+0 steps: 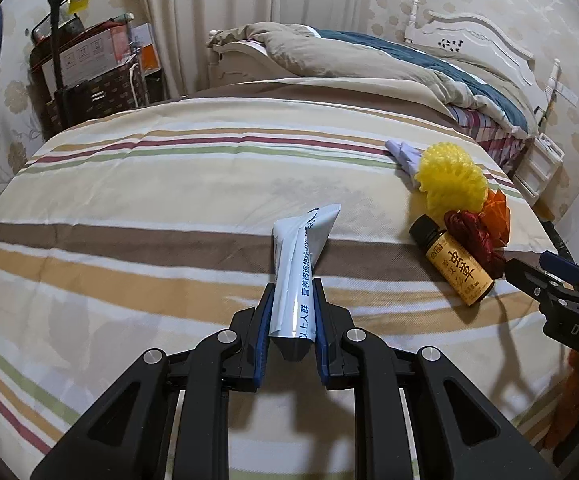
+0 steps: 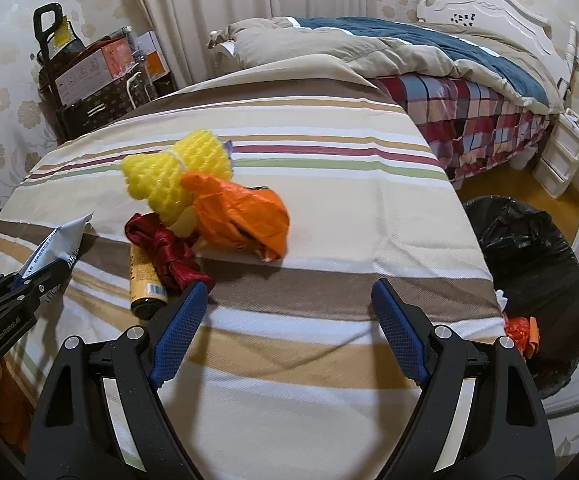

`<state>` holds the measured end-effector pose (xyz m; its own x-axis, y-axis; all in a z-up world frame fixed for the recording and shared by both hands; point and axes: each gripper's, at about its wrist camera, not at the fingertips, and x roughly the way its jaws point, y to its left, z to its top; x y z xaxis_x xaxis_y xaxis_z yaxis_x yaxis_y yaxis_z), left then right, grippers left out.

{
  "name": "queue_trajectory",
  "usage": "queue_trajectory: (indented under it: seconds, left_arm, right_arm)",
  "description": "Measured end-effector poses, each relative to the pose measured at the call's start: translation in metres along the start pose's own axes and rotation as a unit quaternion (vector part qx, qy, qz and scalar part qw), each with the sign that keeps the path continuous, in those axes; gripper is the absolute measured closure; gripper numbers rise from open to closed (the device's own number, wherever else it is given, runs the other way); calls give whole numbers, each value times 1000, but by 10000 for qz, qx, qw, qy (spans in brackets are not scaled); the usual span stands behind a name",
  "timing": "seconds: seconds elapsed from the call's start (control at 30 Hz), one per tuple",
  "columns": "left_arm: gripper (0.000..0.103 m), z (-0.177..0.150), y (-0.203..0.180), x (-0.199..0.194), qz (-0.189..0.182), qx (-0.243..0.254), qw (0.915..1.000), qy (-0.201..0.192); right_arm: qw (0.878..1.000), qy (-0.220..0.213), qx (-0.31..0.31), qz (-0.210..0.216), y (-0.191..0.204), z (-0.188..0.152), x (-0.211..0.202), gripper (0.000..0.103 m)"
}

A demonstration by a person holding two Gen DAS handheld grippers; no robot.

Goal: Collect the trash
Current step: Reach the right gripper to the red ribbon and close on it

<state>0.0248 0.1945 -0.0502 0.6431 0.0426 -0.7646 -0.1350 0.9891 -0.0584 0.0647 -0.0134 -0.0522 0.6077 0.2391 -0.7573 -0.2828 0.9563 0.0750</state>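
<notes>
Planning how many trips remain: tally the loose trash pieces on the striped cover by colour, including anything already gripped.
White: 1, sachet, gripped by the left gripper
Yellow: 1, foam net
Orange: 1, plastic bag
Red: 1, ribbon
Amber: 1, small bottle
Lilac: 1, crumpled piece
Total: 6

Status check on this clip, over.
Left tool shut on white sachet. Right tool open, empty. Bin at bed edge; path clear.
</notes>
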Motion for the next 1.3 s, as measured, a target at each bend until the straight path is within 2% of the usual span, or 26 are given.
queue_trajectory:
  seconds: [0.13,0.17,0.23,0.3,0.37,0.5,0.63,0.7,0.77,0.93,1.0,1.1,1.17,1.3]
  left_arm:
    - [83,-2,1,-2,31,-4,10000,5]
    - [80,-3,1,-3,49,-5,10000,-24]
    - [72,-4,0,-5,71,14,9999,-76]
    - [55,-4,0,-7,106,18,9999,-128]
    - [46,-3,1,-9,115,-12,9997,-194]
    - [38,1,4,-9,153,-47,9995,-273]
    - [41,5,4,0,70,0,9999,-107]
    - [63,5,1,4,60,132,9999,-26]
    - [77,5,2,8,14,163,9999,54]
    - [81,3,5,6,-93,90,9999,38]
    - [82,2,7,5,-78,48,10000,31]
    - [82,1,7,4,-53,10,10000,11]
    - [82,0,7,3,-28,-4,10000,2]
    - [82,-2,12,1,-3,-68,10000,2]
  right_arm:
    - [10000,-43,-55,18,5,-2,-3,21]
    - [10000,-52,-60,17,5,-2,-3,21]
    - [10000,-55,-53,19,5,-2,-4,21]
    - [10000,-59,-34,22,5,-3,-5,21]
    - [10000,-62,-10,27,4,-4,-6,22]
    - [10000,-70,-1,38,4,-5,-8,22]
    - [9999,-84,-24,76,7,-5,-10,22]
    - [9999,-95,-63,102,10,-4,-11,23]
    - [9998,-114,-102,131,14,-3,-12,23]
    - [9995,-140,-178,204,23,0,-13,24]
    - [9993,-132,-232,247,28,1,-12,31]
    - [9989,-112,-342,300,36,3,-8,35]
    - [9985,-40,-412,350,41,4,-2,45]
    - [9978,79,-503,422,50,5,10,51]
